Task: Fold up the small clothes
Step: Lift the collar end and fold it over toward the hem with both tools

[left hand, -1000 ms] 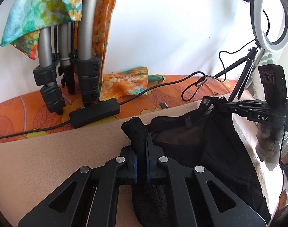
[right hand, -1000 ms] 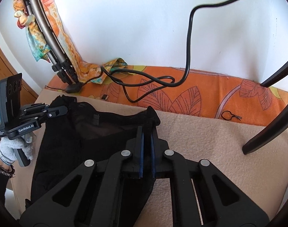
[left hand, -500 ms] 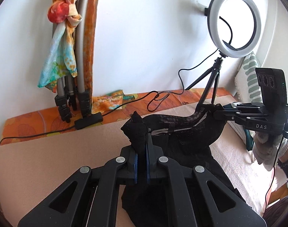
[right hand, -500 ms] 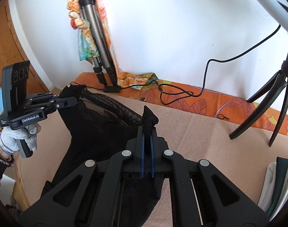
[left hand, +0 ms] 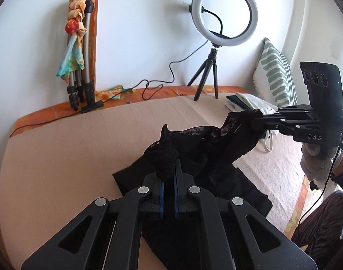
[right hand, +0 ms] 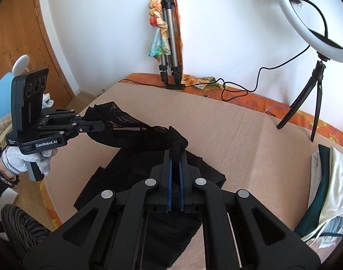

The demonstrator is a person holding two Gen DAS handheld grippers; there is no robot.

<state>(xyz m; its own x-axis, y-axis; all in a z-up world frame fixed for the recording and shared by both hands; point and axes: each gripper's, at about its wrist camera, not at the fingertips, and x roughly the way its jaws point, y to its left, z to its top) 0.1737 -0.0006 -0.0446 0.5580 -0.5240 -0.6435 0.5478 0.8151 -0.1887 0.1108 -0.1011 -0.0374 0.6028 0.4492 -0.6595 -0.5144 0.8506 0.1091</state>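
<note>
Nearest us, the left tongs (left hand: pixel 168 175) are clamped tight on a bunched corner of the black garment (left hand: pixel 194 157), and the right tongs (right hand: pixel 174 155) pinch its other corner just as firmly, so the sheer top edge stretches between them above the bed (left hand: pixel 70 139). The rest of the cloth hangs down onto the beige cover (part of it lying flat there). Farther off we see folded clothes (right hand: pixel 329 180), a ring light (left hand: pixel 224 14) and a tripod (right hand: pixel 170 45) against the wall.
</note>
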